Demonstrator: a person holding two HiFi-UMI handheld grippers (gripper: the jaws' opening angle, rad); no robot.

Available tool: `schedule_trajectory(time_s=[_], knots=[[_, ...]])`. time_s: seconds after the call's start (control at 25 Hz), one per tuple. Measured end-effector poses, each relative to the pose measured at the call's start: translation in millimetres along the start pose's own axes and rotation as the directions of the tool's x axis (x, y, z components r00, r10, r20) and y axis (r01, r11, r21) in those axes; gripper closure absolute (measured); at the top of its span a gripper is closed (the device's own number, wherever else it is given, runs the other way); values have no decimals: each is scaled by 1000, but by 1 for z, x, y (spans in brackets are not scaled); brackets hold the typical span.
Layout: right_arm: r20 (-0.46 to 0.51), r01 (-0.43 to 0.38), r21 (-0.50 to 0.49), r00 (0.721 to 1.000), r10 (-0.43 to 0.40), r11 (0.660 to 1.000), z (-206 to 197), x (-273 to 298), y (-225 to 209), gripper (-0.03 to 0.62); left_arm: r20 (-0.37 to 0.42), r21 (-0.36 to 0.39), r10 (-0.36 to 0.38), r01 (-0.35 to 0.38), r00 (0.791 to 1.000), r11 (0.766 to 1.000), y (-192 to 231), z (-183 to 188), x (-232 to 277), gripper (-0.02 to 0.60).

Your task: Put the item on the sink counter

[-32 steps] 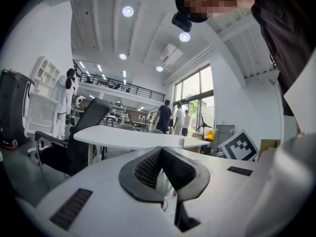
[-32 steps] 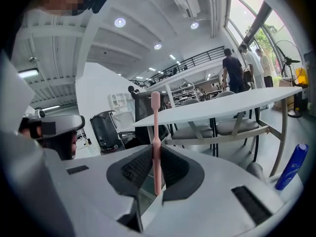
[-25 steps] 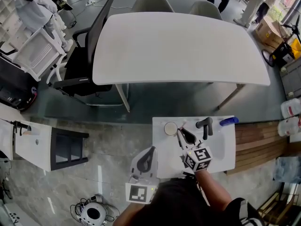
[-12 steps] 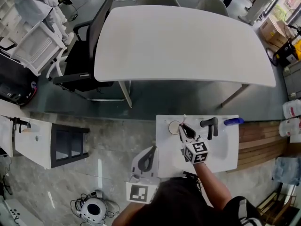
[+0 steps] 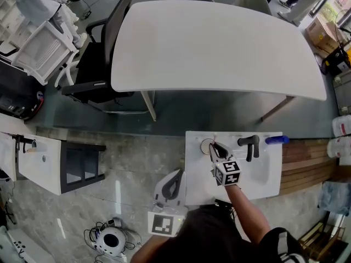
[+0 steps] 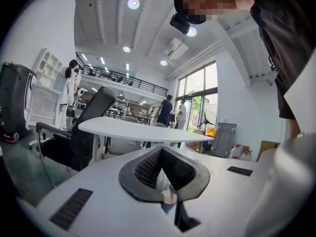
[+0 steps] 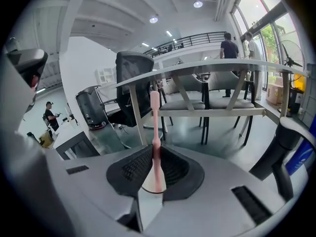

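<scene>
Right hand-held gripper [image 7: 157, 171] clamped on thin pink stick [image 7: 155, 125], held upright over round cup [image 5: 206, 146] on white sink bench [image 5: 267, 181]. Left hand-held gripper [image 6: 160, 169] closed, empty, at bench's left edge.

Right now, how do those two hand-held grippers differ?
The right hand-held gripper is shut on an upright thin pink stick; the left hand-held gripper is shut on nothing. The right reaches over the white sink counter near the cup; the left sits back by its left edge. Both carry marker cubes.
</scene>
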State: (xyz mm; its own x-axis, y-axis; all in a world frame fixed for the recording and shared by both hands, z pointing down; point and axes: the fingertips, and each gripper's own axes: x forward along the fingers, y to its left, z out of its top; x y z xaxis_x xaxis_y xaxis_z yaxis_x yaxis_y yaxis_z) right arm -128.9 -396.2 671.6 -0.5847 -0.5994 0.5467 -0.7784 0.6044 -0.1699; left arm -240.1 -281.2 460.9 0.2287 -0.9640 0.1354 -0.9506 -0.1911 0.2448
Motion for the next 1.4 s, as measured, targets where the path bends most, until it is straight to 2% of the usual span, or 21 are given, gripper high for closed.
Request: schedule_trajectory(time_s=[0.48,1.4], knots=[[-121,8,-39,993,-13,999,-30,21,-2,546,-18,-5,-3,3,1000,1000,9,-6,1,566],[-161,6,-47,987,-13,999,-38,24,-6,540,-24,-9,9,-9,1000,1000,7,-6,0,566]])
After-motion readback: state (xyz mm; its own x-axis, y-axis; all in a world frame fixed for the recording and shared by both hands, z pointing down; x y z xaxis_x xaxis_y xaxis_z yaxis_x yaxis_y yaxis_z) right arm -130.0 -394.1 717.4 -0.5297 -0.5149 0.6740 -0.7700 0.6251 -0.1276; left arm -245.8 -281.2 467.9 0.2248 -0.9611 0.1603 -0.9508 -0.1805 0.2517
